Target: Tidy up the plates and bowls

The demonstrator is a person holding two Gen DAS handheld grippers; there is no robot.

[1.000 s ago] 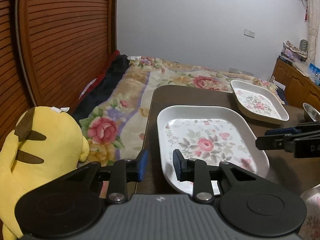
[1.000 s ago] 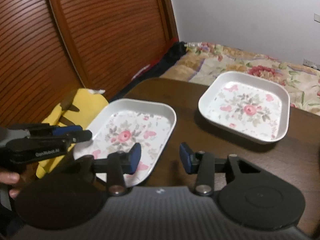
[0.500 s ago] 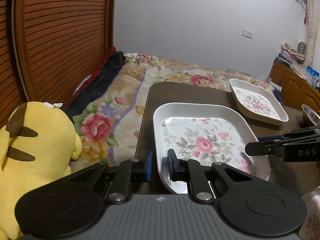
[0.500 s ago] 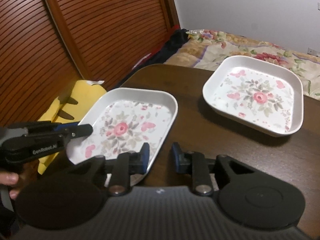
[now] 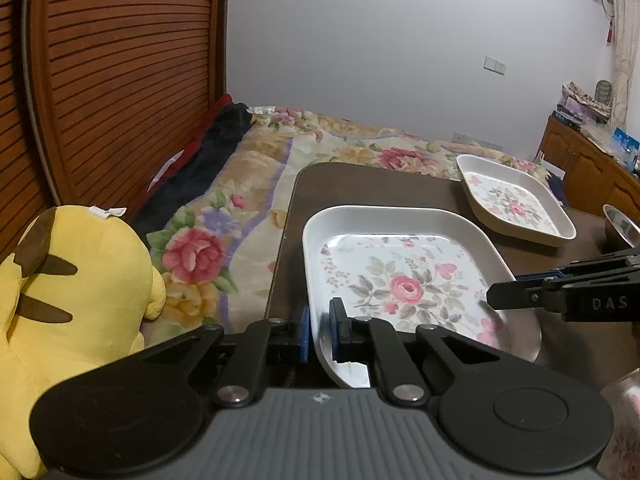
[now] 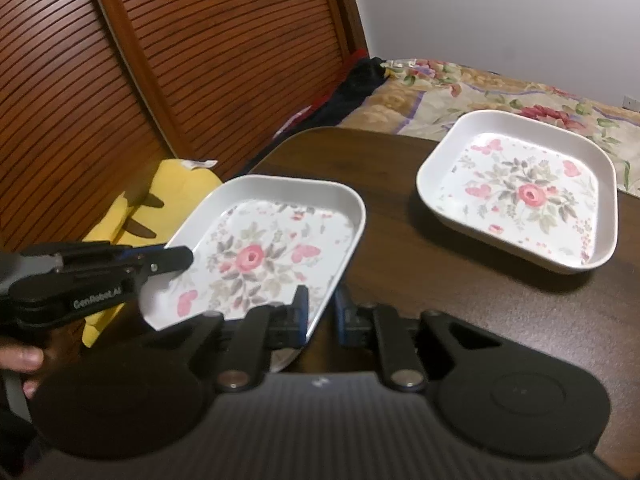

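Closing since 0.5 s ago, both grippers clamp the near plate.

A white, rounded-square plate with a pink rose and grey-green leaves printed on its floor sits at the near left corner of the dark brown wooden table, its near rim apparently tilted up off the wood. A second white floral plate of the same shape but deeper-walled lies flat toward the table's far edge, well apart from the first. At the right edge of the left wrist view a shiny metal bowl shows only in part.
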